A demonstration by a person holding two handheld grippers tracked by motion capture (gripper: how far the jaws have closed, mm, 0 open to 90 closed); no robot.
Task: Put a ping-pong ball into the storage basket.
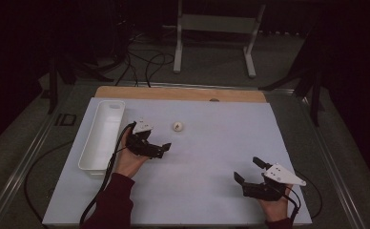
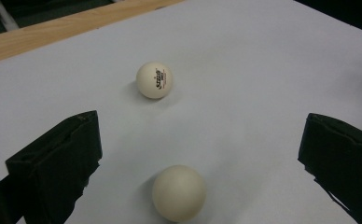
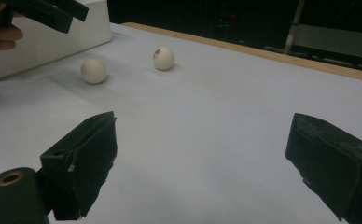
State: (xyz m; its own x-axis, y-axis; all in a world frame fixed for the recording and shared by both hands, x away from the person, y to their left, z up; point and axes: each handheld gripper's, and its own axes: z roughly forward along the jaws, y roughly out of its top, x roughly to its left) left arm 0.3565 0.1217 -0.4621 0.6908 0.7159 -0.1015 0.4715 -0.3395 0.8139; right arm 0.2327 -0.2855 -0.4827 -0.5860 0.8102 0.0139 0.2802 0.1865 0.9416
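Note:
Two white table-tennis balls lie on the white table sheet [image 1: 207,157]. The printed ball [image 2: 154,80] [image 1: 178,126] [image 3: 163,58] is the farther one in the left gripper view. The plain ball [image 2: 178,192] [image 3: 93,71] rests on the sheet between the jaws of my left gripper [image 2: 200,158] [image 1: 157,139], which is wide open and hovers just above it, touching nothing. In the right gripper view, the left gripper [image 3: 44,11] hangs at the top left. My right gripper [image 1: 249,170] [image 3: 207,158] stands open at the near right, nothing between its jaws.
A long white bin [image 1: 103,133] [image 3: 48,37] lies along the sheet's left side, close to the left hand. A wooden table edge [image 1: 180,93] runs along the far side. Cables trail from both grippers, and a white frame stand [image 1: 216,28] is on the floor beyond.

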